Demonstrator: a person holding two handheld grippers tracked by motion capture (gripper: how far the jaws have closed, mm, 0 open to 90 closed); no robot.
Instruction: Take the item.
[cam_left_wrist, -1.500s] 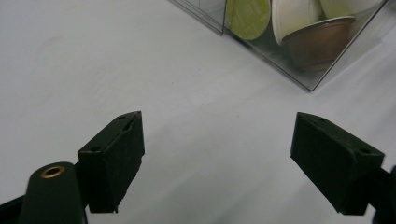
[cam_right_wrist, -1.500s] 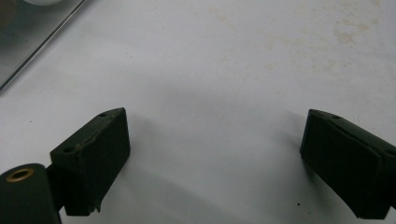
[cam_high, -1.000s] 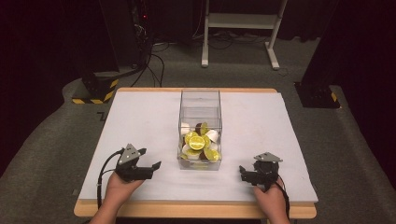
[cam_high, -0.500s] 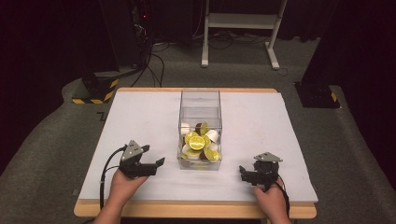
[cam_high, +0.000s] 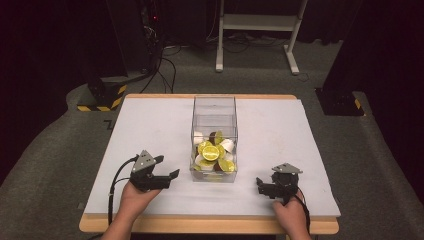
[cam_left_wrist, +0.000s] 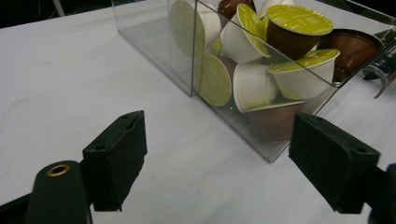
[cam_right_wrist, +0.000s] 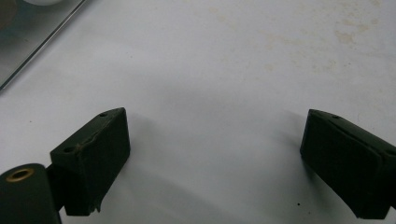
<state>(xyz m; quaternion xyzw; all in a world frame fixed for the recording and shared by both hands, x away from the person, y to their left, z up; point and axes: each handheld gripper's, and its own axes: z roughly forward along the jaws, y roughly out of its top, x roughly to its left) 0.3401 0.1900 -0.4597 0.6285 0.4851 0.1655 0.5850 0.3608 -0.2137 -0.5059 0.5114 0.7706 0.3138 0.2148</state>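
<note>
Box: a clear plastic box (cam_high: 214, 137) stands in the middle of the table, tall, with flat see-through walls and sharp corners.
Cups: a pile of little coffee cups (cam_high: 214, 152) lies at the near end of the box. They are round, with flat lids. Some are white, some brown, and many lids are yellow-green and shiny.
Table: the white table top (cam_high: 150, 125) is flat and smooth, with a light wood edge. The right gripper view shows faint pale stains on it.
Left gripper: the left gripper (cam_high: 170, 176) sits low by the near left corner of the box, close but not touching. Its jaws have just been closing a little, yet they stand wide apart, with bare table between them. They hold nothing.
In the way: in the left gripper view, the clear wall of the box stands between the left gripper (cam_left_wrist: 219, 163) and the cups (cam_left_wrist: 261, 60).
Right gripper: the right gripper (cam_high: 261, 185) rests near the front edge, off to the right of the box and apart from it. Its jaws are wide apart too, with nothing in them.
Jaw pads: black, blocky and dull, like hard rubber.
Hands: a hand holds each gripper from below. A black cable (cam_high: 116, 185) loops from the left one.
Around: grey carpet floor (cam_high: 45, 165), a white metal stand (cam_high: 260, 30) far behind, and a black block with yellow stripes (cam_high: 102, 97) by the far left corner.
</note>
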